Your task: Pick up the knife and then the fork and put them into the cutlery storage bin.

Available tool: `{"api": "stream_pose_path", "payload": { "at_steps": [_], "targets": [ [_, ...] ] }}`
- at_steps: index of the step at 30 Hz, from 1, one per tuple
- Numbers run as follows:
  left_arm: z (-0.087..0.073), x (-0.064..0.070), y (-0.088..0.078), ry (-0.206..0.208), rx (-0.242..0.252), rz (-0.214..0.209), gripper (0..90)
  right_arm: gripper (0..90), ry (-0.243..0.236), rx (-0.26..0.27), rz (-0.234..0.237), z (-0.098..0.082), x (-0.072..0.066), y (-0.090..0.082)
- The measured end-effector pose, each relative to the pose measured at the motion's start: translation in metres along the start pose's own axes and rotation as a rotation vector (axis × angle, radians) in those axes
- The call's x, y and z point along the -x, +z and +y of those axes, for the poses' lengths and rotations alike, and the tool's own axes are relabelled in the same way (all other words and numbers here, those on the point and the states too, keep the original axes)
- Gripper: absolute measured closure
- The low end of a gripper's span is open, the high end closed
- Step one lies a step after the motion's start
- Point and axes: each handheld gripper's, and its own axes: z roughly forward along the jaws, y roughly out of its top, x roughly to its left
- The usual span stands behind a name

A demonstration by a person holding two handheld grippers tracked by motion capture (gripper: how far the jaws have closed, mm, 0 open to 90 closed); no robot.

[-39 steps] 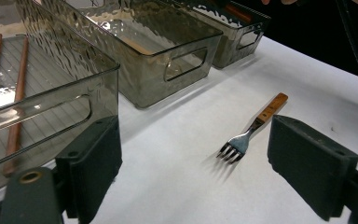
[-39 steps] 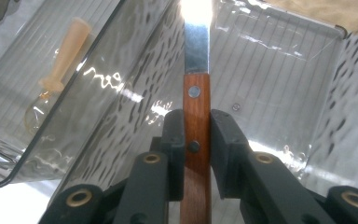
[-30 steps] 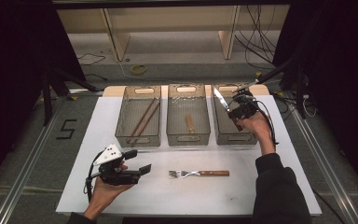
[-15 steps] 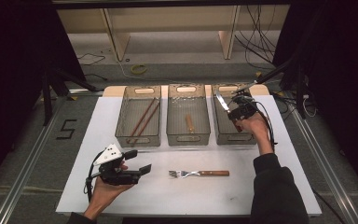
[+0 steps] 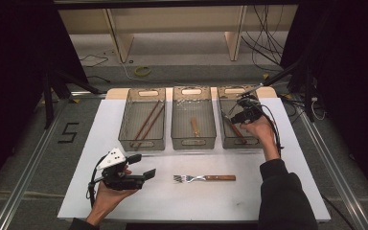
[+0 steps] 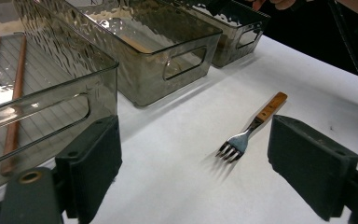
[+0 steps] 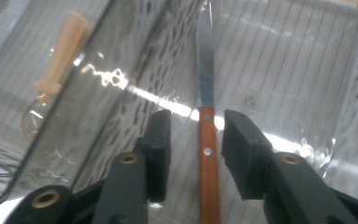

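Since a second ago the right gripper (image 5: 235,116) has dropped from above the right-hand bin's far end down into that bin, while the left gripper (image 5: 141,168) stays where it was near the table's front left. Held in the person's left hand (image 5: 106,196), that gripper has its jaws spread wide with nothing between them; in the left gripper view the fork (image 6: 251,127) lies on the white table (image 6: 177,168) ahead of the jaws and toward the right one, tines pointing back at the camera and wooden handle pointing away. Beyond the left jaw stands the left bin (image 5: 143,125) with two wooden chopsticks (image 6: 15,105) lying in it, and farther along sits the middle bin (image 5: 193,123) holding a wooden-handled utensil (image 5: 195,127). In the right gripper view the jaws are parted on either side of a wooden-handled knife (image 7: 206,121) that lies on the ribbed floor of the right bin (image 5: 226,139); its handle runs down between the two jaws without visibly touching either, and the blade extends straight ahead past their tips.
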Motion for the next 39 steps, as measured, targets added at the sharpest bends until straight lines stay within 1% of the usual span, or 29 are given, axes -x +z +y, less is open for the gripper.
{"api": "stream_pose_path", "payload": {
  "at_steps": [3,5,8,10,11,15,20,22,23,25,28,29,30,31,33,36,39],
  "targets": [
    [0.000,0.000,0.000,0.002,0.000,0.000,16.9,56.6,-0.045,0.036,0.007,-0.001,-0.004,-0.007],
    [0.000,0.000,0.000,0.000,0.000,-0.001,16.9,54.1,-0.065,0.059,0.028,-0.002,-0.009,-0.012],
    [0.000,0.000,0.000,0.001,0.001,0.001,16.9,50.1,-0.106,0.074,0.045,-0.005,-0.017,-0.022],
    [0.000,-0.001,0.000,0.002,-0.003,0.001,16.9,47.8,-0.132,0.101,0.089,-0.008,-0.023,-0.031],
    [0.000,-0.001,0.000,0.001,-0.004,0.000,16.9,45.9,-0.153,0.123,0.101,-0.010,-0.027,-0.036],
    [0.000,-0.001,0.000,0.001,-0.001,0.002,16.8,42.2,-0.233,0.157,0.178,-0.021,-0.045,-0.051],
    [-0.001,-0.001,0.000,0.000,-0.003,0.003,16.7,38.2,-0.320,0.154,0.253,-0.039,-0.065,-0.056],
    [-0.001,-0.001,0.000,-0.002,-0.002,0.003,16.7,37.4,-0.347,0.149,0.268,-0.047,-0.073,-0.058],
    [-0.001,-0.001,0.000,-0.002,-0.002,0.002,16.7,37.3,-0.370,0.148,0.282,-0.050,-0.076,-0.058],
    [-0.001,-0.001,0.000,-0.002,-0.001,0.003,16.7,37.0,-0.397,0.141,0.311,-0.058,-0.083,-0.057],
    [-0.001,-0.002,0.000,-0.001,-0.003,0.002,16.7,37.1,-0.442,0.132,0.340,-0.070,-0.093,-0.055],
    [-0.001,-0.001,0.000,0.000,-0.002,0.002,16.7,37.1,-0.470,0.118,0.348,-0.073,-0.096,-0.053],
    [-0.001,-0.001,0.000,0.001,-0.002,0.001,16.7,37.2,-0.488,0.100,0.346,-0.075,-0.099,-0.051],
    [-0.001,-0.001,0.000,0.002,-0.001,0.001,16.7,37.4,-0.496,0.091,0.341,-0.076,-0.103,-0.050],
    [-0.001,-0.001,0.000,0.004,0.000,0.001,16.7,37.5,-0.516,0.075,0.356,-0.079,-0.107,-0.047],
    [-0.001,-0.001,0.000,0.004,-0.001,0.001,16.7,37.4,-0.558,0.041,0.348,-0.085,-0.112,-0.039],
    [-0.001,0.000,0.000,0.007,0.001,-0.002,16.7,37.6,-0.557,0.014,0.355,-0.091,-0.110,-0.033]
  ]
}}
